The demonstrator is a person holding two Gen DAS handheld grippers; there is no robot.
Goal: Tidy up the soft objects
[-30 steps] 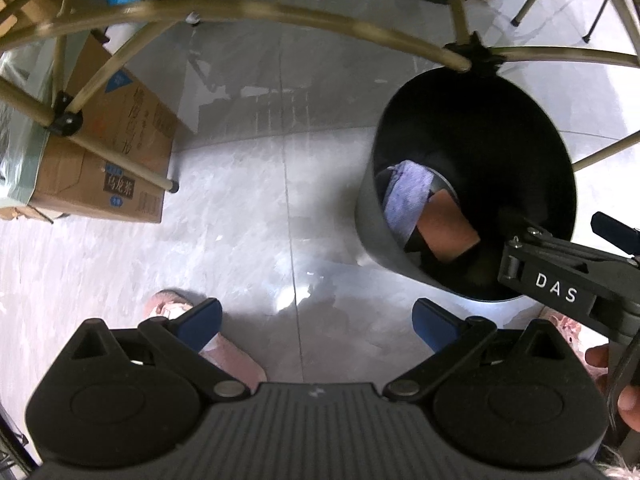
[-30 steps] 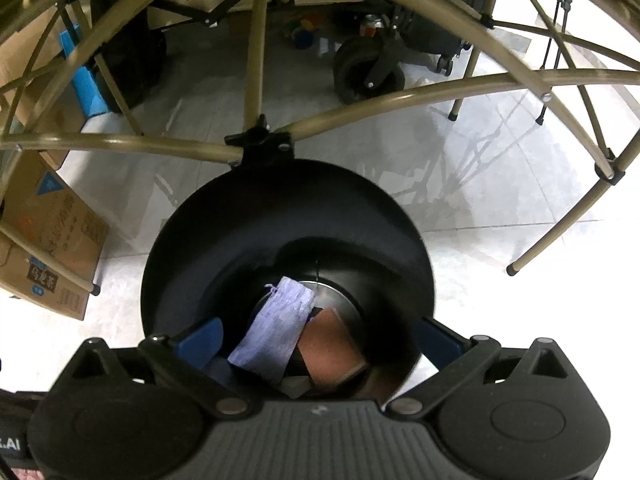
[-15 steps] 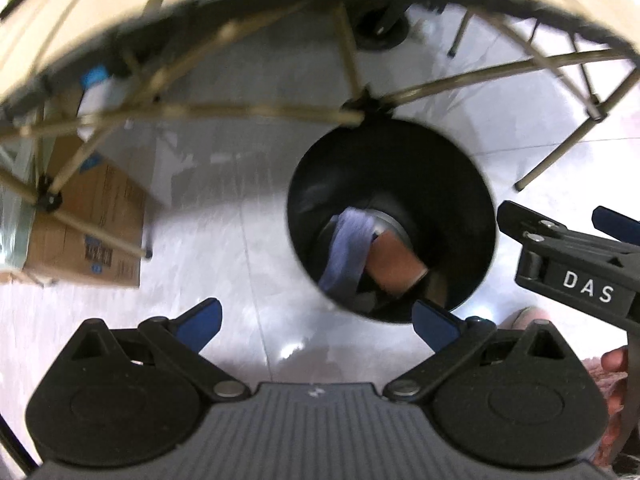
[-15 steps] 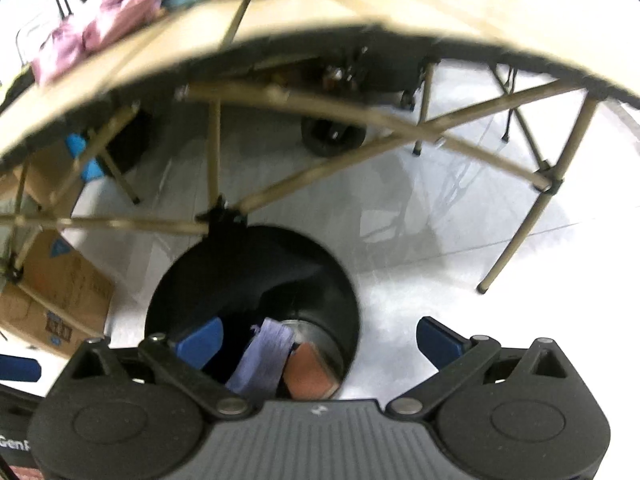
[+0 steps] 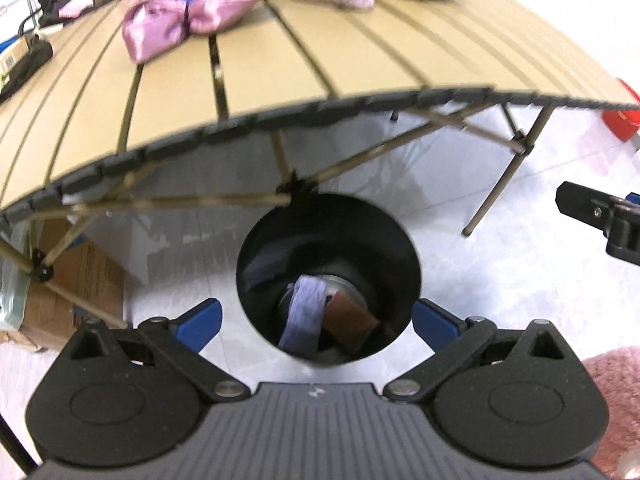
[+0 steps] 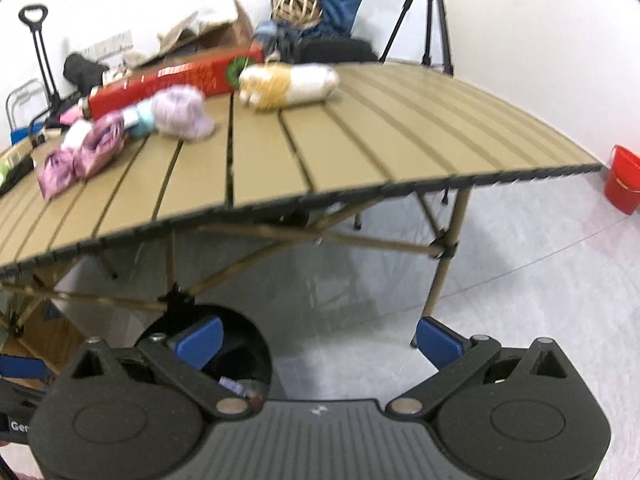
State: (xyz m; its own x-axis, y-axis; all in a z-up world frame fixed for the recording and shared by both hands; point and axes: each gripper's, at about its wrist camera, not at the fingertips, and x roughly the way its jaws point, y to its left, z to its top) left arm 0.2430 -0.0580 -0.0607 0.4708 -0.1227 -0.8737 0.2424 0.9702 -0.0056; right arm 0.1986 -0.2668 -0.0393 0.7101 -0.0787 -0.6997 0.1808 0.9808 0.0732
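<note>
Pink satin bow (image 6: 82, 154) lay on the slatted table (image 6: 400, 152), long axis slanting toward its near edge, up and left of the right gripper (image 6: 318, 338). Both grippers gaped wide and empty; the left gripper (image 5: 316, 318) hung over the black bin (image 5: 256, 248) below that edge, arguably nearer the bow's side.

Slatted tan table and pale floor, each carrying its own things.

The slatted table (image 6: 360, 132) bears a shiny pink bundle (image 6: 80, 156), a lilac knit piece (image 6: 180, 114), a cream and yellow soft item (image 6: 288, 82) and a long red box (image 6: 168, 78), all toward its far side. On the glossy floor (image 5: 520, 280) beneath the table's near edge stands a black bin (image 5: 328, 240); a cardboard box (image 5: 76, 280) sits under the table, and a red bucket (image 6: 622, 178) stands well apart.
</note>
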